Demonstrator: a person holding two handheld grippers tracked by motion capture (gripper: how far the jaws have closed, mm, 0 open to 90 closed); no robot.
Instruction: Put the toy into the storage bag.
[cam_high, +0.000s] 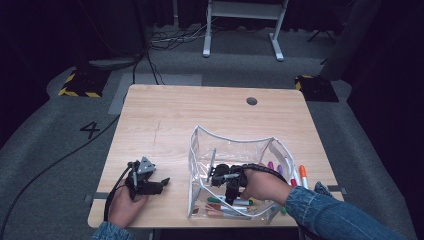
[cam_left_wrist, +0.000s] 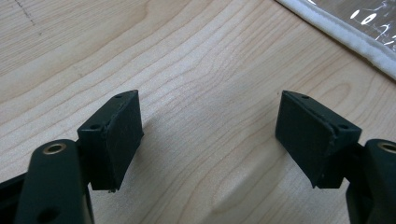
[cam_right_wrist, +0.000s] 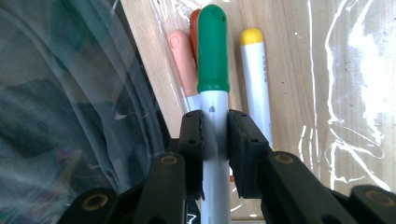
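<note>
right gripper: clamped on green marker, barrel between pads, cap ahead of jaws, inside pouch | marker: light, stiff, smooth, likely slippery; mid-barrel hold looks best | left gripper: jaws wide apart, nothing between, over table

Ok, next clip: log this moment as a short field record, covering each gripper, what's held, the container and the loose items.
left gripper: open, on the bare light wooden table, holding nothing
right gripper: inside the clear plastic pouch, shut on the green-capped white marker
in pouch below it: yellow-capped marker, pink-capped marker, orange cap behind
outside pouch, right of it: orange-capped marker, purple caps
</note>
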